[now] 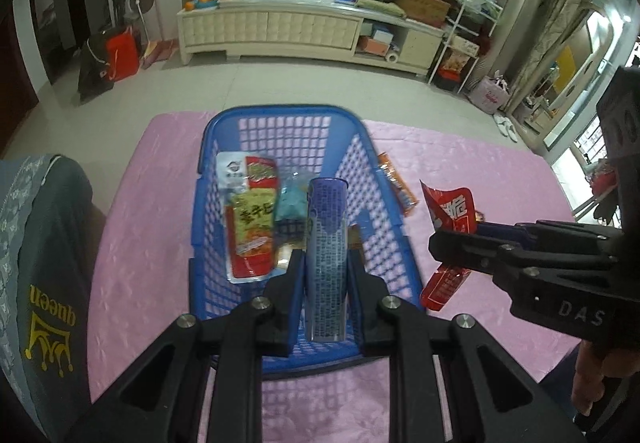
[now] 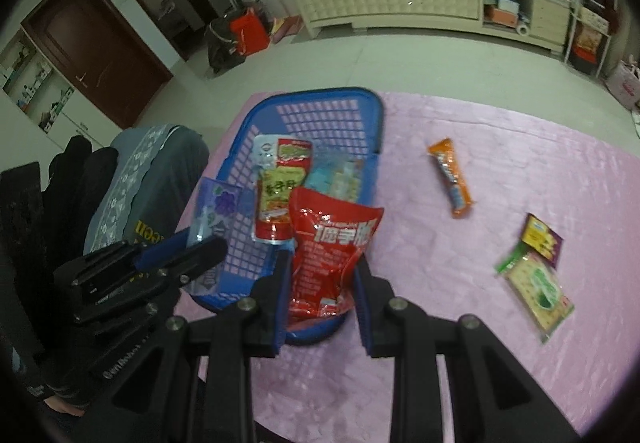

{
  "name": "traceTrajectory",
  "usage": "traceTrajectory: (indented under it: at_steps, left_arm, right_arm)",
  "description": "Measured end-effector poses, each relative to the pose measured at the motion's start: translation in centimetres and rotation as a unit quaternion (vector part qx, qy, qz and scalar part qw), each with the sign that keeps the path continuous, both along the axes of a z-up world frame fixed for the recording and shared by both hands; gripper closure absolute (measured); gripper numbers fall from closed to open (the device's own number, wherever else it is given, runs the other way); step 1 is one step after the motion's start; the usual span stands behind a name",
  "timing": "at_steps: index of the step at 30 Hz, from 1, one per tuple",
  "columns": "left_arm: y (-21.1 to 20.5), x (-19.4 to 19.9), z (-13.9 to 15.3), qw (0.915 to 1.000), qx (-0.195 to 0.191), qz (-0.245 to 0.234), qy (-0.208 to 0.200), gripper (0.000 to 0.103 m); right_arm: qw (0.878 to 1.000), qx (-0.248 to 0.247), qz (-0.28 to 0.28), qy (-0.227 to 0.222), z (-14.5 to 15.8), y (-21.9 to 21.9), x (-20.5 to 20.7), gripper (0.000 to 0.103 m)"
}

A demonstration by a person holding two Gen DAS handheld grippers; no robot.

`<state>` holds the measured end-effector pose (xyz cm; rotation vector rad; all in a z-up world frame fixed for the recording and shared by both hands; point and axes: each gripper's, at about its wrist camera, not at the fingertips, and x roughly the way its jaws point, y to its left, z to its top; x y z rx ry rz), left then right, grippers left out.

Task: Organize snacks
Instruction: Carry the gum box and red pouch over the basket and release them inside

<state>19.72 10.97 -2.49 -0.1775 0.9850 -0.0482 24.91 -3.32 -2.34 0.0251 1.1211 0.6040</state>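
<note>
both wrist views angled steeply down, close above shared blue basket (image 1: 280, 123), pink tablecloth (image 2: 500, 171)

"queen" in yellow letters, upside down under a yellow crown emblem, on the dark grey cushion (image 1: 48, 307) at the left edge of the worktop. "DAS" in pale letters on the black body of the right tool (image 1: 460, 243). Large white Chinese characters on the red snack bag (image 2: 332, 255) clamped in that tool; too blurred to spell out. Chinese characters on the red-and-green packet (image 1: 252, 219) in the blue basket (image 1: 280, 113), likewise unreadable. Dense fine print on the purple packet (image 1: 326, 263) in the left tool (image 1: 325, 263), illegible.
</note>
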Motion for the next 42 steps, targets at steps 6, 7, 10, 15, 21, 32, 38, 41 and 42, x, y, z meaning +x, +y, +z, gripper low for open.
traceTrajectory:
  at_steps: [6,7,10,15,21,32,38,41,42]
  left_arm:
    - [1.5,2.6,-3.2,0.9990,-0.004,-0.002,0.044,0.084]
    - [1.5,3.1,-3.8,0.9987,-0.009,0.000,0.051,0.084]
    - [1.2,3.9,-5.4,0.9977,-0.017,0.000,0.065,0.084]
    - [0.5,5.4,-7.6,0.9956,-0.007,-0.006,0.093,0.084]
    - [0.6,5.6,-7.6,0.9954,-0.018,0.012,0.093,0.060]
    - [0.9,1.7,-2.8,0.9986,0.009,0.018,0.049,0.040]
    - [2.2,-0.7,-1.2,0.9987,0.007,0.030,0.040,0.039]
    - [2.9,-1.9,-1.0,0.9987,0.008,0.035,0.036,0.039]
    - [3.2,-2.2,-1.0,0.9987,0.009,0.036,0.036,0.039]
  right_arm:
    - [0.999,-0.032,0.021,-0.014,-1.3,2.5,1.4,0.070]
    - [0.999,-0.035,0.021,-0.013,-1.6,2.7,1.7,0.070]
    - [1.000,-0.026,0.015,0.009,-2.8,2.5,3.0,0.070]
    - [1.000,-0.006,0.015,0.023,-3.3,2.2,3.6,0.070]
    - [1.000,-0.003,0.022,0.016,-2.6,2.0,3.3,0.070]
    - [1.000,0.007,0.017,-0.003,0.0,0.8,1.3,0.070]
    - [0.999,0.003,0.035,-0.014,0.7,2.7,-0.4,0.069]
    - [0.999,-0.006,0.043,-0.012,0.2,4.0,-1.0,0.069]
    - [0.999,-0.011,0.046,-0.011,-0.1,4.5,-1.1,0.069]
